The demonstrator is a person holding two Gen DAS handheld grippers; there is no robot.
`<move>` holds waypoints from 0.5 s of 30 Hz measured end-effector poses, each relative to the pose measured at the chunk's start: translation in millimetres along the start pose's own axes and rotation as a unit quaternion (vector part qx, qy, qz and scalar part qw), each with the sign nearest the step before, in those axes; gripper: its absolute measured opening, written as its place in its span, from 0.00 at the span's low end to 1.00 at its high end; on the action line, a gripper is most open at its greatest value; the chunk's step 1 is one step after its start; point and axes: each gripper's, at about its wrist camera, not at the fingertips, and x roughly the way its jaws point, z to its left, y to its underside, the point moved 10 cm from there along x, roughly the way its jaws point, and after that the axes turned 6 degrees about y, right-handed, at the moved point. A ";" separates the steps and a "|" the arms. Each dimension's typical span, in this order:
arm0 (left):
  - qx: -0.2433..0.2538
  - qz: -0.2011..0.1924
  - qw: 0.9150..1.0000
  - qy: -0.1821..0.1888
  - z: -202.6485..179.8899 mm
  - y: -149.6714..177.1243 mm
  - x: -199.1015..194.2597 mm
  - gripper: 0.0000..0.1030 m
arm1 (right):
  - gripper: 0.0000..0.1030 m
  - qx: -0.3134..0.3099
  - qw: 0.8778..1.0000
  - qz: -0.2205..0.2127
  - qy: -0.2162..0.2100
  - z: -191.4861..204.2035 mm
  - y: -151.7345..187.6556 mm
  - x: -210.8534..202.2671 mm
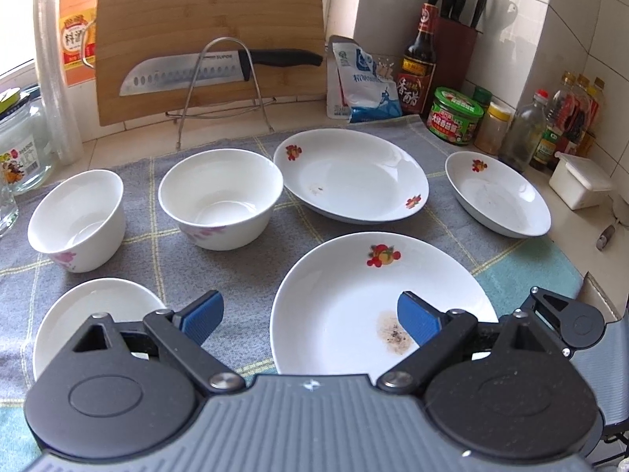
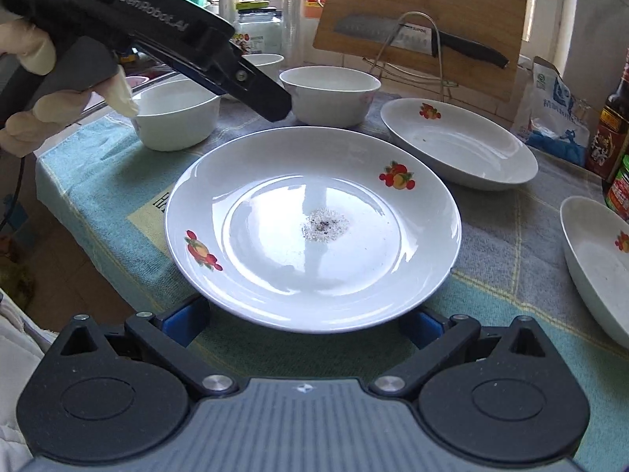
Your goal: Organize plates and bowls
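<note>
A large white plate with fruit prints and a burnt stain (image 1: 354, 299) (image 2: 314, 228) lies on the checked cloth nearest me. My left gripper (image 1: 310, 316) is open above its left rim, empty. My right gripper (image 2: 306, 324) is open at the plate's near edge, its fingers partly hidden under the rim. Behind are an oval plate (image 1: 350, 175) (image 2: 460, 145), a smaller plate at the right (image 1: 497, 192) (image 2: 601, 263), two bowls (image 1: 220, 196) (image 1: 78, 218) and a small plate at the near left (image 1: 94, 314). The left gripper's body (image 2: 188, 39) shows at upper left in the right wrist view.
A cutting board (image 1: 212, 35) with a knife (image 1: 220, 67) leans on a wire rack (image 1: 232, 90) at the back. Sauce bottles (image 1: 418, 63), jars (image 1: 456, 116), a knife block (image 1: 458, 43) and a white box (image 1: 578, 181) line the right wall. A glass jar (image 1: 19, 145) stands left.
</note>
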 end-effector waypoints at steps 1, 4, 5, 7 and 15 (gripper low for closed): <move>0.000 0.004 1.000 0.003 -0.8 -0.9 2.4 0.92 | 1.00 -0.002 1.000 -0.005 -0.003 -0.1 0.3 0.0; -0.002 0.019 1.000 0.019 -2.0 -4.0 11.4 0.92 | 1.00 -0.005 1.000 -0.023 -0.008 -0.9 1.8 -1.2; -0.002 0.025 0.999 0.023 -2.5 -4.9 14.9 0.92 | 1.00 -0.007 1.000 -0.029 -0.009 -1.4 2.5 -1.6; 0.003 0.037 0.999 0.032 -2.5 -7.1 23.3 0.92 | 1.00 -0.007 0.999 -0.034 -0.012 -2.2 3.0 -2.3; 0.017 0.107 0.992 0.057 -0.4 -5.8 59.2 0.90 | 1.00 0.000 0.998 -0.059 -0.008 -2.5 4.9 -3.4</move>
